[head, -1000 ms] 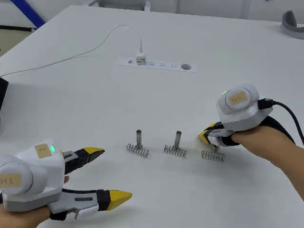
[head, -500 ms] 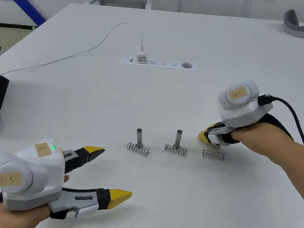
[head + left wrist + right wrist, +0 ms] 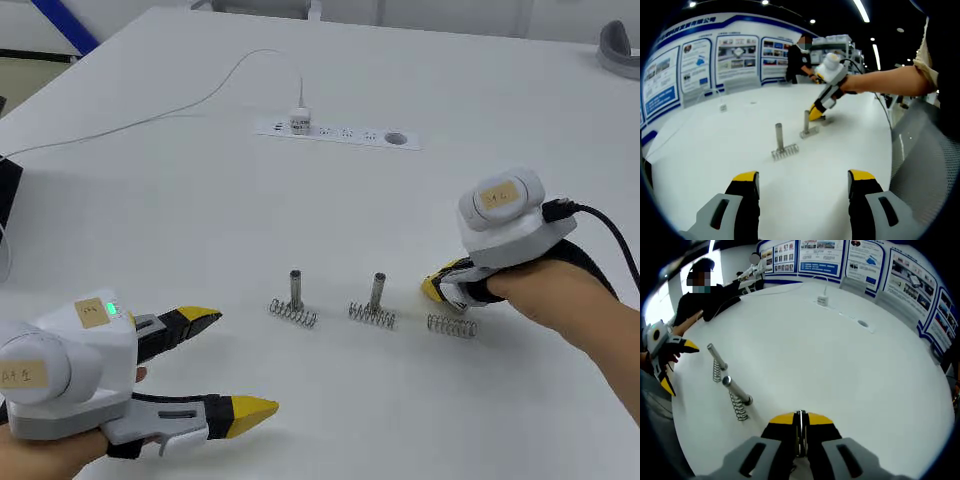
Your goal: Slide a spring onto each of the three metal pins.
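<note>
**Coiled steel springs (image 3: 292, 313) lying unfitted**

Left gripper (image 3: 243, 362), nearest: yellow-tipped fingers spread, holding nothing. Three springs lie flat on the white surface (image 3: 200, 220). Two upright grey metal pins (image 3: 296, 285) stand bare just behind them. Right gripper (image 3: 442, 291): fingers pinch a third metal pin (image 3: 800, 435).

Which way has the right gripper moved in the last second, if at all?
No. The right gripper, jaws shut on the third pin, stays beside the rightmost spring, as far from the middle pin as before; only the camera shifted.
</note>
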The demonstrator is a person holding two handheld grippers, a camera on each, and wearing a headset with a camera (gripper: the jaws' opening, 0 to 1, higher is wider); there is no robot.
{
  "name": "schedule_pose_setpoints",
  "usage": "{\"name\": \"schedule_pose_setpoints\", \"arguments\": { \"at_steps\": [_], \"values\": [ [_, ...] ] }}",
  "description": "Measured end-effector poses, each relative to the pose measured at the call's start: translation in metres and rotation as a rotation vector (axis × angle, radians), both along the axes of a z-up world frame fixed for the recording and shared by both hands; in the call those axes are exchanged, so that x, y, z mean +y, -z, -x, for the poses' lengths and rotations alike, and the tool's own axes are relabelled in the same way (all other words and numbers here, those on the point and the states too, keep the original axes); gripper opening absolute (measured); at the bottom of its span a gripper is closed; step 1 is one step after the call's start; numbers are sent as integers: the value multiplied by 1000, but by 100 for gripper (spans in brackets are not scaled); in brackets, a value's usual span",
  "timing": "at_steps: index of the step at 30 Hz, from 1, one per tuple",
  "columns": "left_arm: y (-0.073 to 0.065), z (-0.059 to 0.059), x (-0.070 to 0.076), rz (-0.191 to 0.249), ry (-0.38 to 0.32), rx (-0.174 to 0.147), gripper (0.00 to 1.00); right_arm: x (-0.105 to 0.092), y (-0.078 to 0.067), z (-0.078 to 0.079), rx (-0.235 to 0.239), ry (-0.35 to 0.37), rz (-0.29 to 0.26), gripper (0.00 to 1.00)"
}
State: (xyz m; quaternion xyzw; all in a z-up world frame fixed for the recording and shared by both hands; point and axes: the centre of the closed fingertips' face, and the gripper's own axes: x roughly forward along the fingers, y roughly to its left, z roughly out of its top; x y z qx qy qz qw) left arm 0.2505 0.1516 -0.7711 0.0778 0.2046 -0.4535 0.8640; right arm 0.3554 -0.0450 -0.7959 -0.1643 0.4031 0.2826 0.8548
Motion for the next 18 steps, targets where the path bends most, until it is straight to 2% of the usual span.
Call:
{"name": "schedule_pose_setpoints", "arguments": {
  "at_steps": [18],
  "values": [
    [-5,1,-5,0,9,-10,73,-5,-15,2,-34,4,-18,9]
  ]
}}
